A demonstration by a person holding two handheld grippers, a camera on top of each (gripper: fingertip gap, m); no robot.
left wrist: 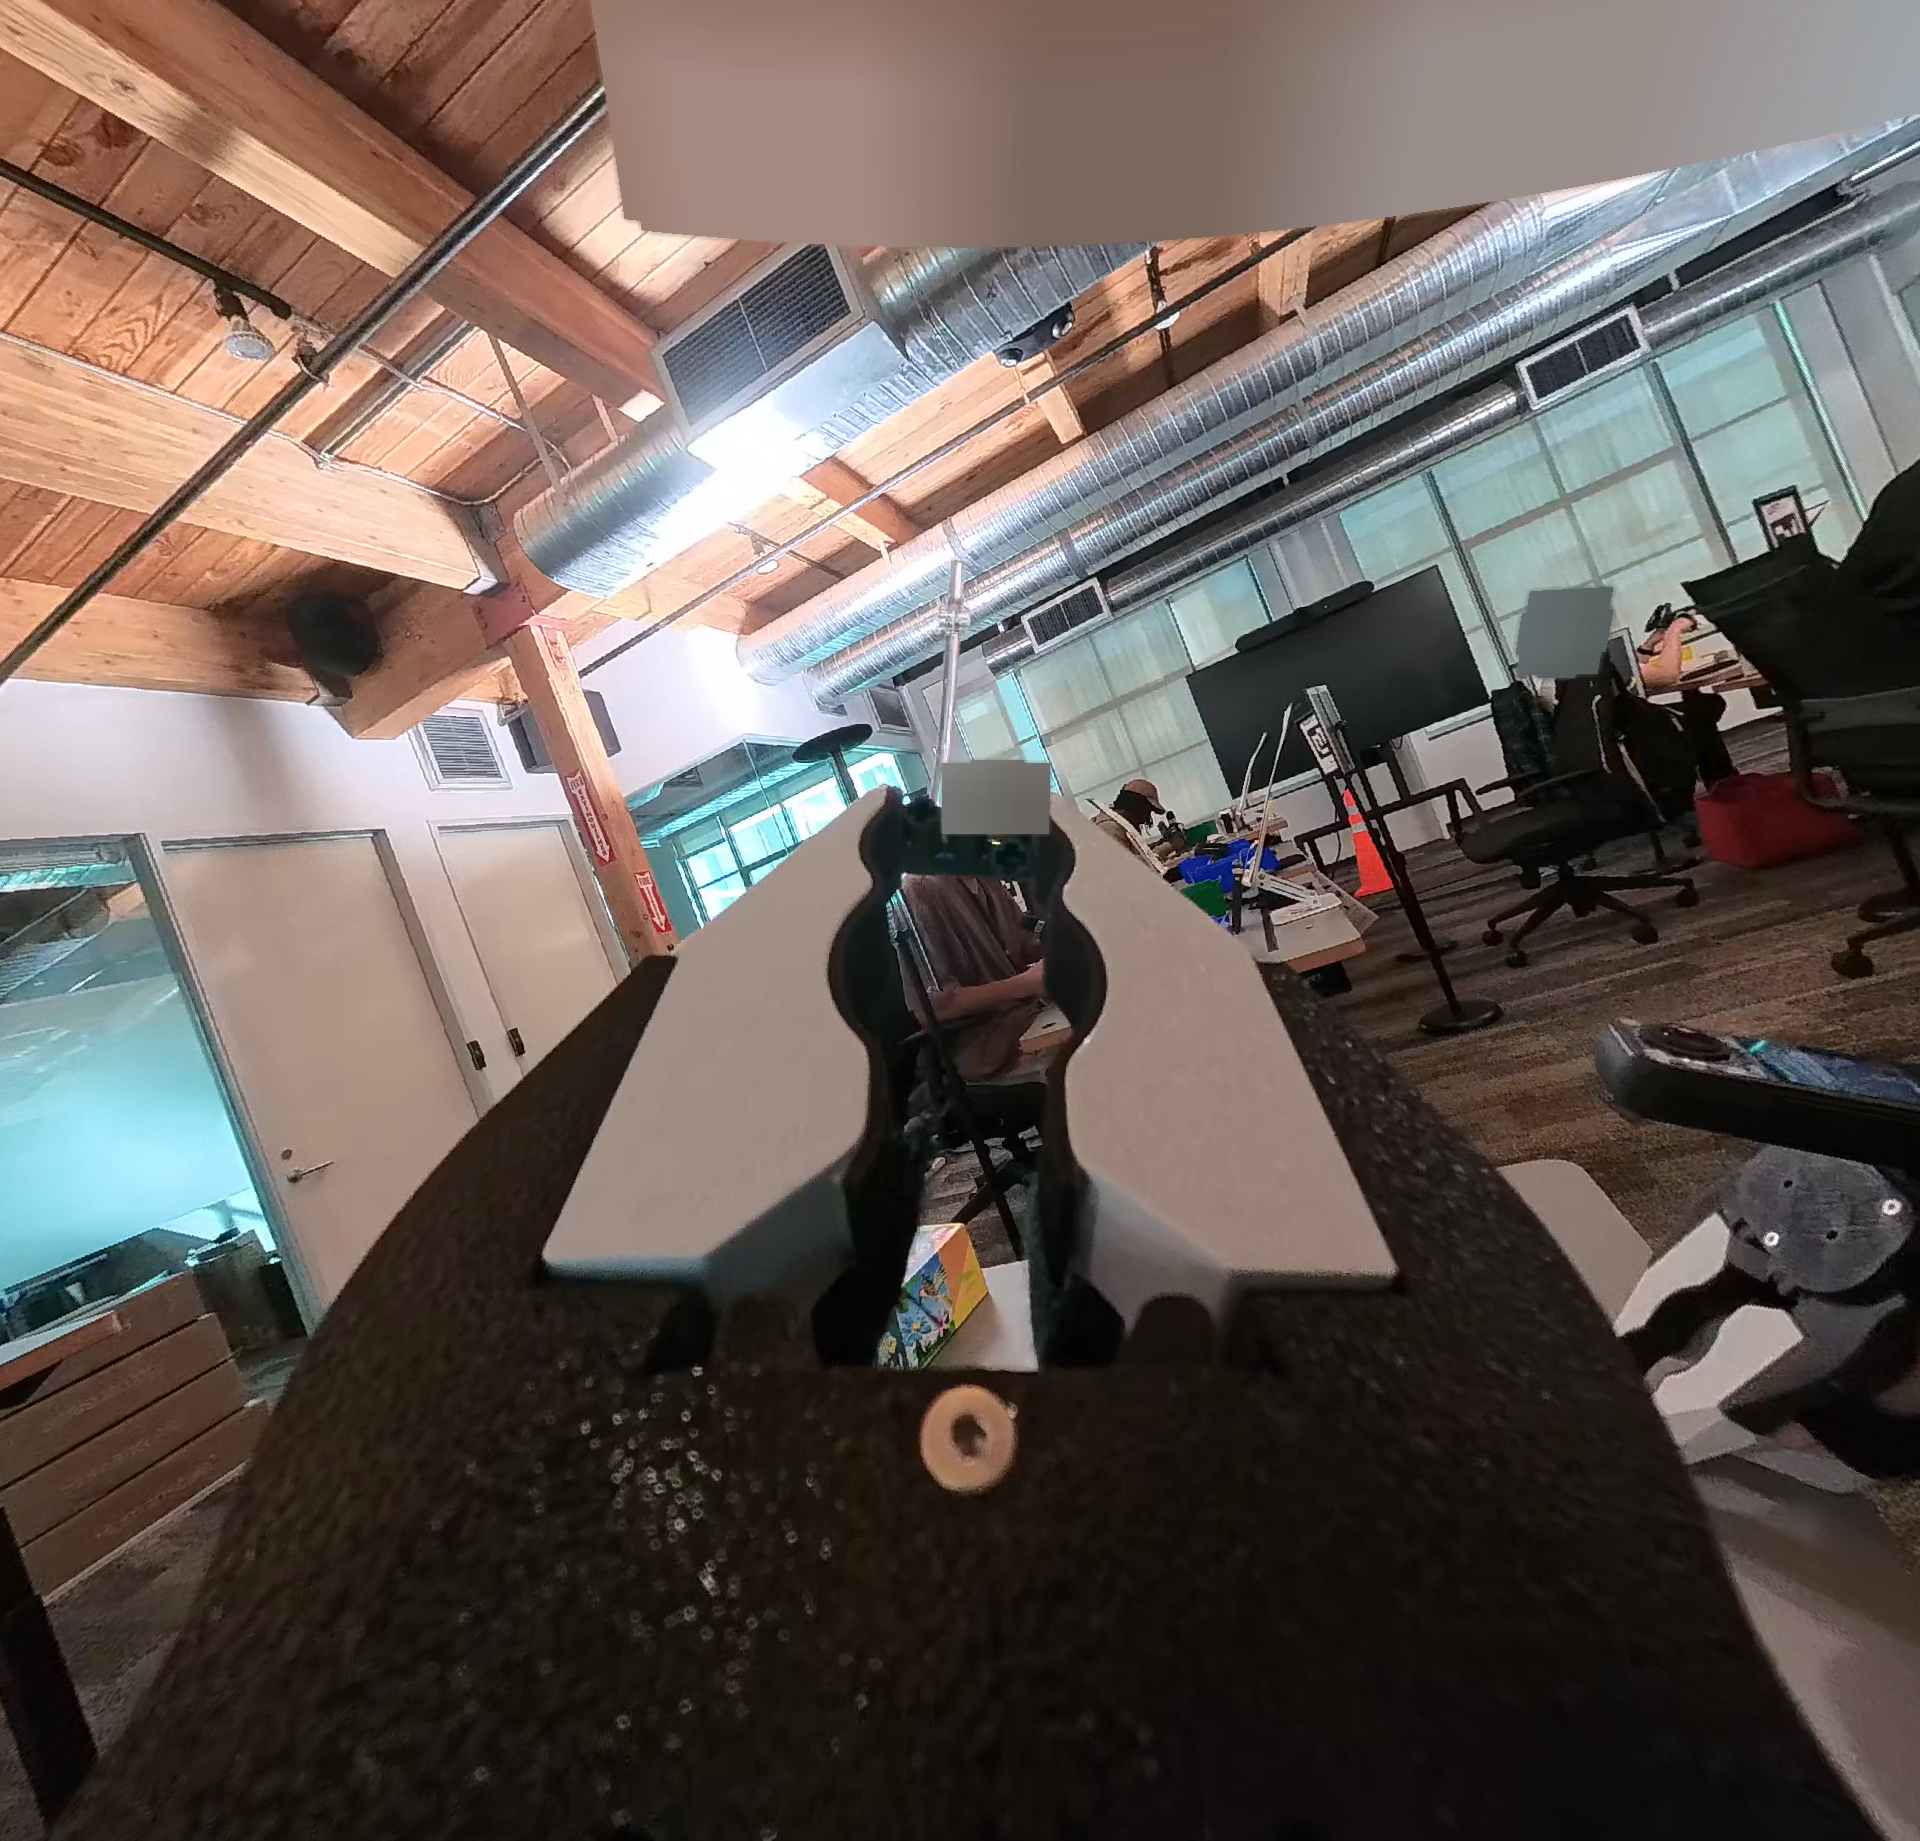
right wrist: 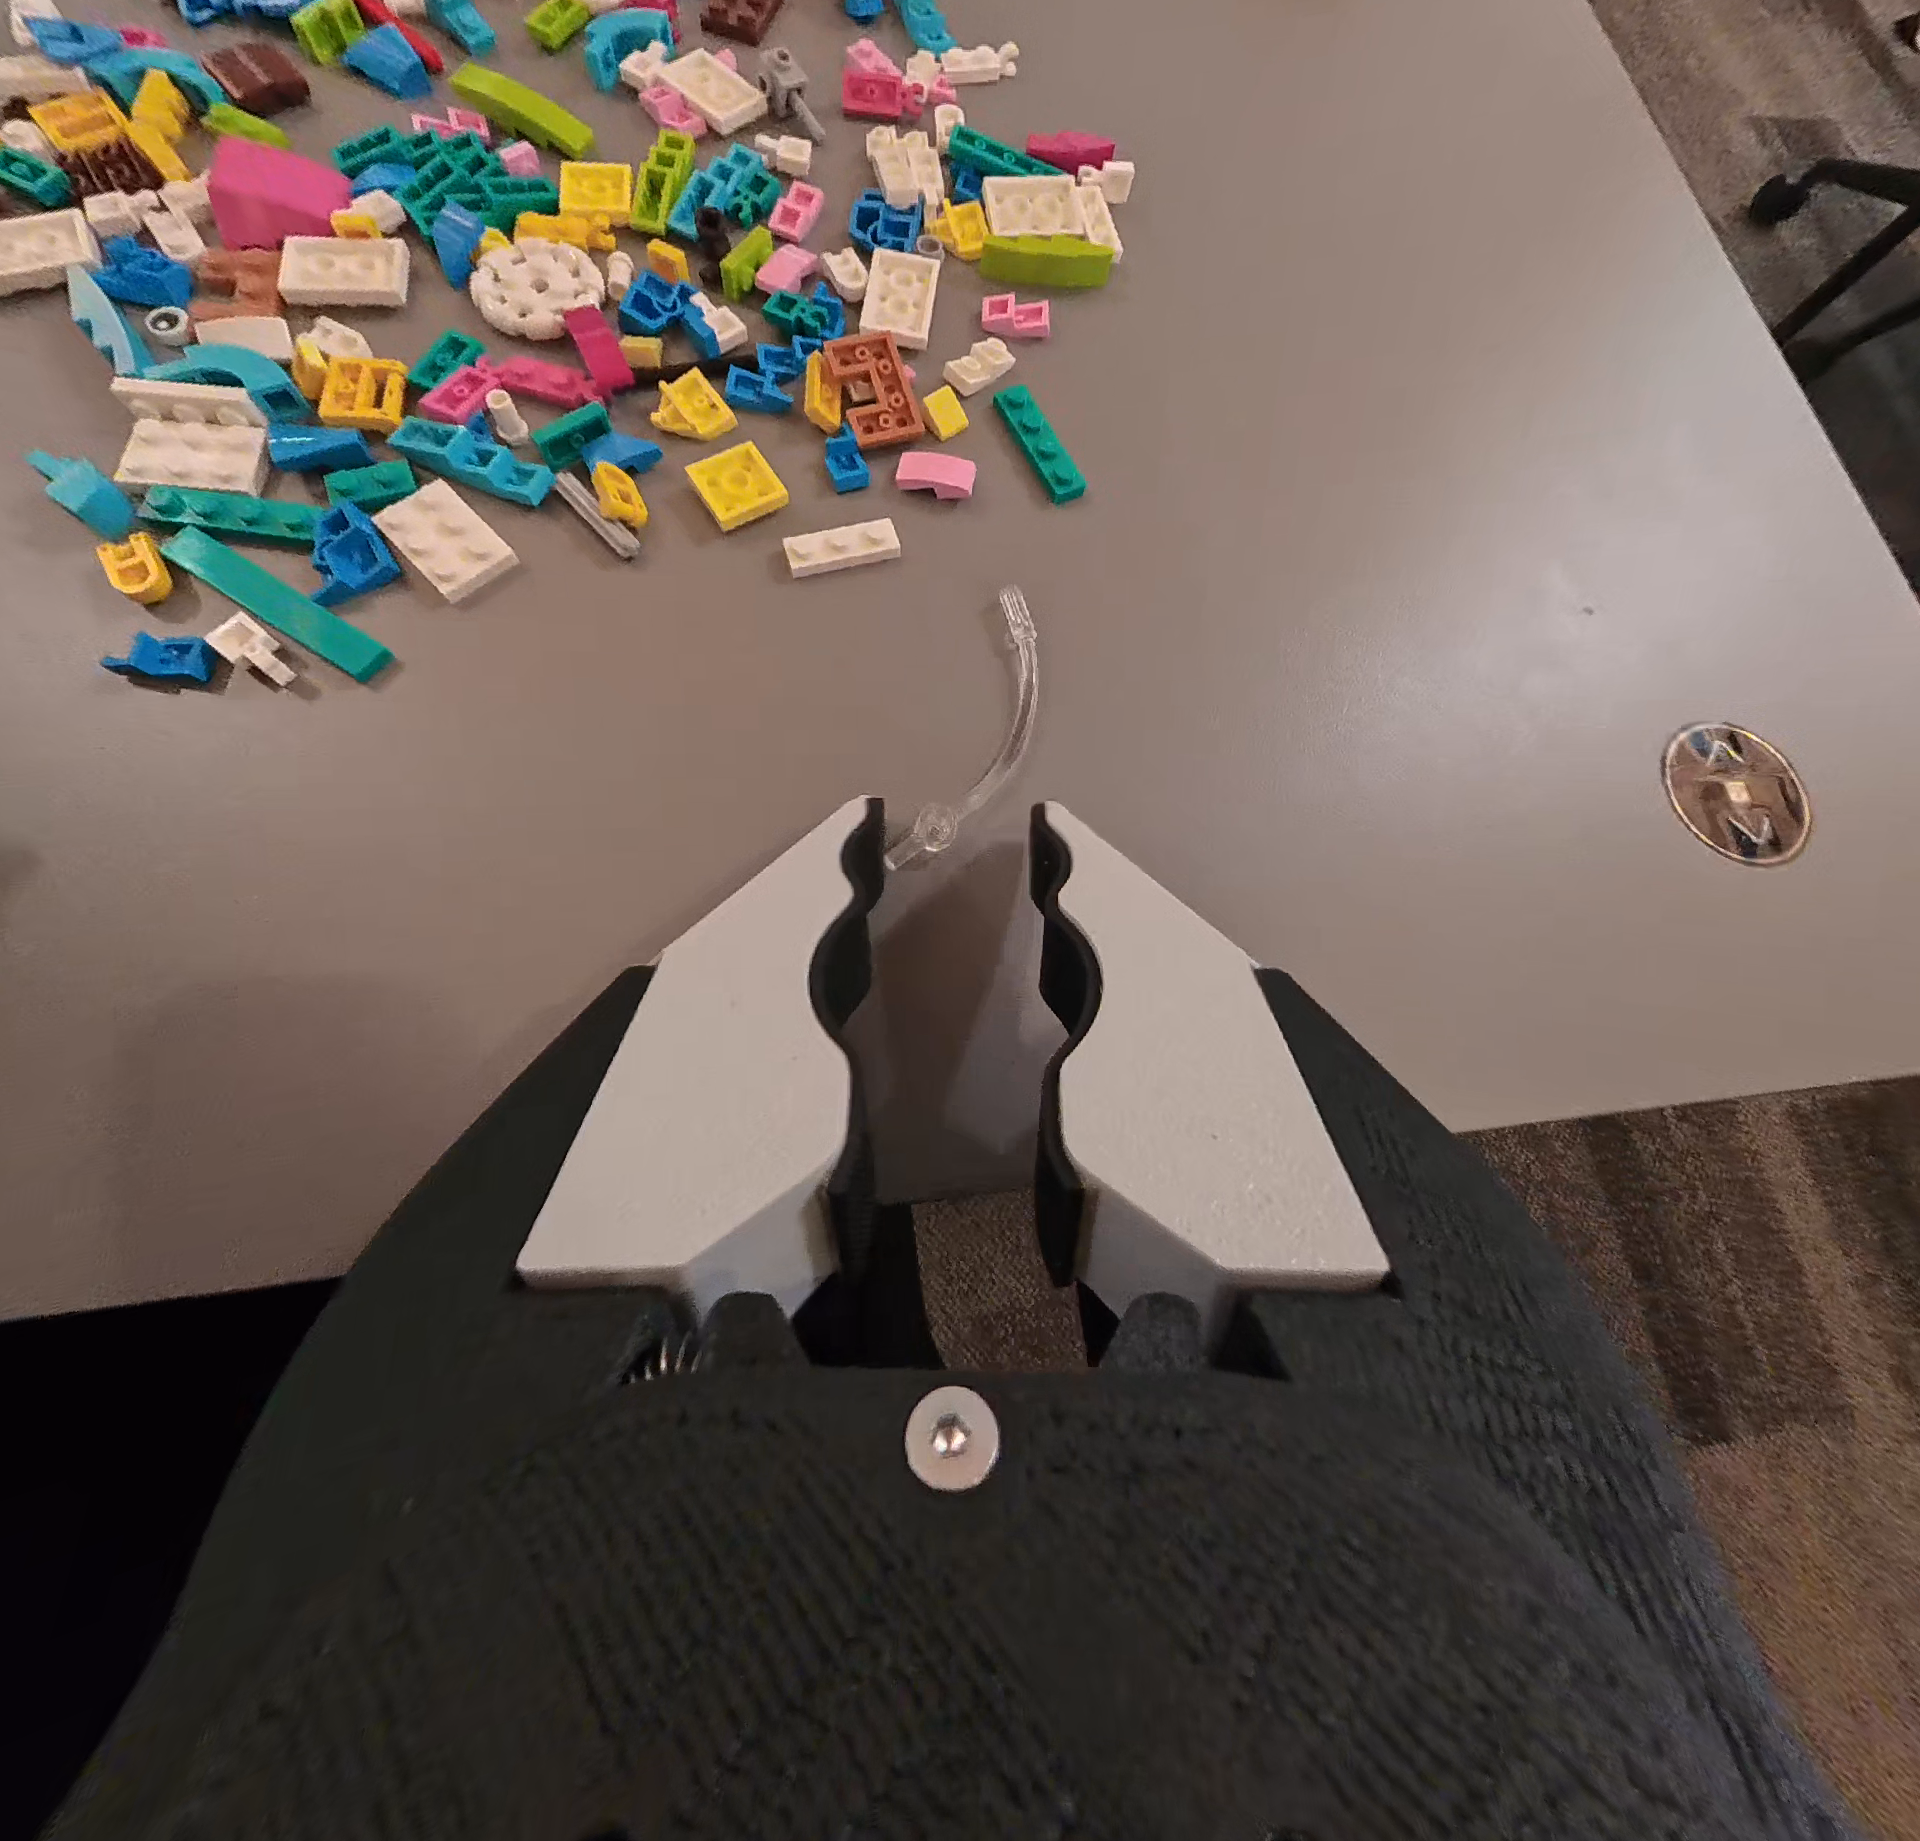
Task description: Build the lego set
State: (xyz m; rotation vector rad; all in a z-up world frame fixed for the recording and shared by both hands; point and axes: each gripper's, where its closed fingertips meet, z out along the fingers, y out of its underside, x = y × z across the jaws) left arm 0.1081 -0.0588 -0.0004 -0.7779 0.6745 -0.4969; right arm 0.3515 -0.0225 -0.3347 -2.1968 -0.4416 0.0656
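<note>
The left gripper (left wrist: pixel 971 835), raised and tilted up toward a wood-beamed ceiling (left wrist: pixel 260 233) with silver ducts (left wrist: pixel 1195 461), pinches a small dark green lego piece (left wrist: pixel 961 848) between its grey fingertips (left wrist: pixel 883 856), a clear thin rod (left wrist: pixel 951 669) rising from the piece; its jaws are drawn narrow around the piece. Through the gap between the fingers, low in the left wrist view, a colourful cardboard box (left wrist: pixel 935 1292) shows. The right gripper (right wrist: pixel 956 820) hangs low over the near edge of the grey desk (right wrist: pixel 1403 544), its jaws parted and holding nothing. A clear curved plastic lego tube (right wrist: pixel 997 731) lies on the desk just ahead of the fingertips, its lower end close beside the left finger; whether they touch cannot be told. Farther back on the desk, well apart from the gripper, spreads a loose scatter of lego bricks (right wrist: pixel 520 233) in white, teal, blue, yellow, pink, lime and brown. A round metal grommet (right wrist: pixel 1735 792) sits in the desk surface to the right. A black office chair (left wrist: pixel 1558 815) stands on the carpet behind.
</note>
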